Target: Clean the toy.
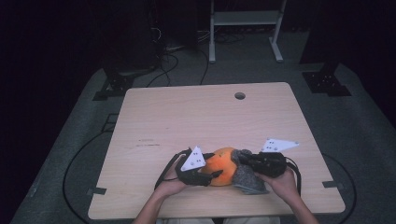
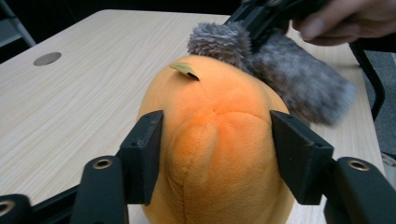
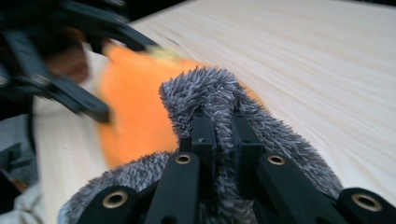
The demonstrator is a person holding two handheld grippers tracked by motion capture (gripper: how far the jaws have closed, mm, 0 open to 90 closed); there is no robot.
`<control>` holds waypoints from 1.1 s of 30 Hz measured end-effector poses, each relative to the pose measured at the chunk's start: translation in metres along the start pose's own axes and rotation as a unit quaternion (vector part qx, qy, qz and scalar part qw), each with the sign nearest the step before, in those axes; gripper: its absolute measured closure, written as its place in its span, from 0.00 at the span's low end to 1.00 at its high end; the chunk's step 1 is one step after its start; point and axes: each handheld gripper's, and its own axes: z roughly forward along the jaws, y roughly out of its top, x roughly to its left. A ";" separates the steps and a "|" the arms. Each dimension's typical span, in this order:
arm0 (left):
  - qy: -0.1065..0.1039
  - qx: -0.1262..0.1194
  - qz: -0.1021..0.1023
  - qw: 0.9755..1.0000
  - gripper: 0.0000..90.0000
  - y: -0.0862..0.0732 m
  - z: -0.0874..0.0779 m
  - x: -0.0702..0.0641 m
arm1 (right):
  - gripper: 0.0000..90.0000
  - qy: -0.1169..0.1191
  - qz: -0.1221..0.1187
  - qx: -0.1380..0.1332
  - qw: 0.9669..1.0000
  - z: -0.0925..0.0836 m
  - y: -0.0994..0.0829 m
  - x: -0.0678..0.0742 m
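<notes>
On the light wooden table (image 1: 187, 116), near the person's edge, the left gripper (image 1: 208, 176) clamped the orange plush toy (image 1: 223, 165). In the left gripper view, its two black jaws pressed against the flanks of the orange plush toy (image 2: 215, 140), one on each side, denting the soft fabric slightly. A small tan tag (image 2: 185, 70) stood up from the top of the toy. The toy rested on the tabletop between the two grippers.

Directly to the right, a grey fuzzy cloth (image 1: 246, 176) lay against the toy's right side. The right gripper (image 1: 243, 157) was closed on a fold of this cloth; in the right gripper view, the jaws pinched the grey pile (image 3: 219, 107) tightly. The frame was blurred, but the pinched fold appeared to touch the toy.
</notes>
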 end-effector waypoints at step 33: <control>-0.025 -0.006 0.017 1.000 0.47 -0.002 -0.005 0.002 | 0.91 0.015 0.035 0.000 0.999 0.002 -0.003 -0.006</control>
